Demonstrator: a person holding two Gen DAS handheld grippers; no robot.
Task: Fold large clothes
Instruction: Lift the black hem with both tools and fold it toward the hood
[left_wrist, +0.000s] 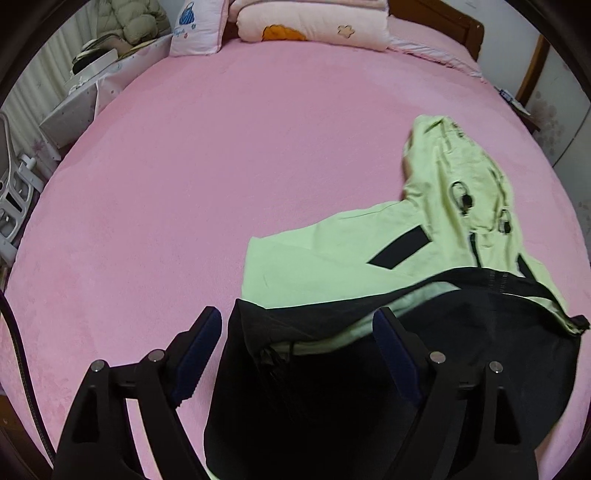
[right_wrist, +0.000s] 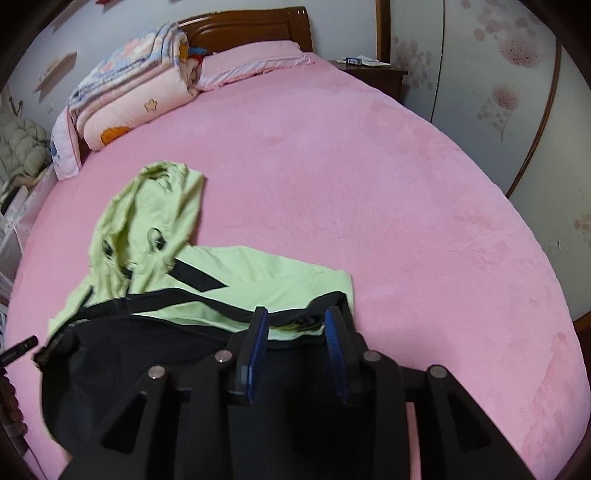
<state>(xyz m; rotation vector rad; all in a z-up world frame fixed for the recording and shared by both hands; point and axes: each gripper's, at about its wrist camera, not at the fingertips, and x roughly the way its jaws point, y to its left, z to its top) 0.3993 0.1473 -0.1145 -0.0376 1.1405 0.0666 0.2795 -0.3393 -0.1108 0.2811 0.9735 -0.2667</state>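
A light green hooded jacket (left_wrist: 332, 254) with a black lower half (left_wrist: 332, 387) lies on the pink bed (left_wrist: 221, 166). Its hood (left_wrist: 458, 166) points toward the headboard. My left gripper (left_wrist: 297, 325) is open, its jaws wide apart over the jacket's black left edge. In the right wrist view the jacket (right_wrist: 236, 273) lies with its hood (right_wrist: 159, 206) at the left. My right gripper (right_wrist: 297, 317) is open, with a moderate gap between the jaws, above the black hem at the jacket's right corner. Neither gripper holds cloth.
Folded quilts (left_wrist: 314, 26) and a pillow (left_wrist: 199, 26) lie at the head of the bed, in front of a wooden headboard (right_wrist: 243, 29). A nightstand (right_wrist: 373, 70) stands by the right side. White storage boxes (left_wrist: 85, 92) stand left of the bed.
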